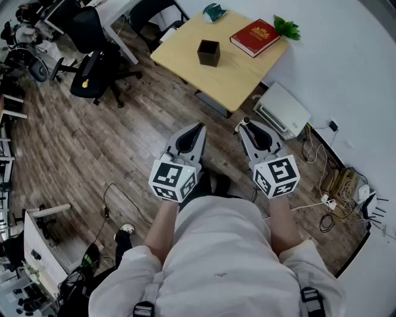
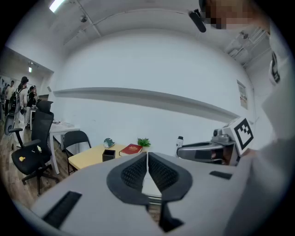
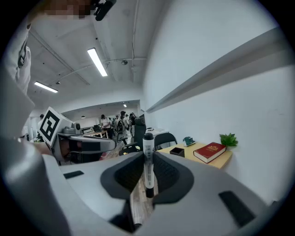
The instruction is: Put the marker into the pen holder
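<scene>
right gripper [image 3: 147, 156] clamped on upright white marker [image 3: 148, 168]; left gripper [image 2: 147, 156] closed, empty; black square pen holder [image 1: 209, 52] far ahead, open wood floor [image 1: 154, 105] between.

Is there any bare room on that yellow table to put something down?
Yes: the light wooden table is bare between the black square pen holder and its near edge, and left of the holder. The far side is crowded: red hardcover book, small green plant, teal object.
</scene>
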Motion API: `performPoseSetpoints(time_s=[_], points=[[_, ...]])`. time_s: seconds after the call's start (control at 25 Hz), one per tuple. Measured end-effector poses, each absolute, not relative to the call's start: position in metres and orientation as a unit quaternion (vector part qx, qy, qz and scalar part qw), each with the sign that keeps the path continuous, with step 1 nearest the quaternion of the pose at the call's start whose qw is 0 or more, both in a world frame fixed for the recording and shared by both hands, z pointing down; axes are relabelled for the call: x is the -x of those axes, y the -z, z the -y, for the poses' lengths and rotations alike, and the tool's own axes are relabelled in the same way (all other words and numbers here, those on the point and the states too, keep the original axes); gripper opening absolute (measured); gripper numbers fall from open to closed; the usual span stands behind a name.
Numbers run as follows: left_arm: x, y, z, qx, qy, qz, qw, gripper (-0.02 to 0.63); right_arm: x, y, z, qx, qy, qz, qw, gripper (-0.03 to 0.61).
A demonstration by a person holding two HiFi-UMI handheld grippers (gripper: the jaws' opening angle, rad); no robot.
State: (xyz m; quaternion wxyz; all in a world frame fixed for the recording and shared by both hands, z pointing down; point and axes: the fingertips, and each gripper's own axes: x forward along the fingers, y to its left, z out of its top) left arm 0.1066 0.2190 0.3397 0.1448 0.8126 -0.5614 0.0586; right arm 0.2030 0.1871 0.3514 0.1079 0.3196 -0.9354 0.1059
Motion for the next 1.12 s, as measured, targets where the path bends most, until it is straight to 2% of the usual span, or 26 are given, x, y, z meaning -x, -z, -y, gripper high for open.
performPoseSetpoints(time_s=[0.52, 1.12], points=[[-0.125, -0.339, -0.236, -0.819, -0.056, 0.549, 0.157, 0.012, -0.213, -0.349, -0.203, -0.310, -0.097, 0.940, 0.106, 0.066], [-0.096, -0.349, -0.213, -0.827, -0.077, 0.536, 0.152, 0.012, -0.180, -0.348, -0.193, -0.311, -0.077, 0.939, 0.123, 0.067]])
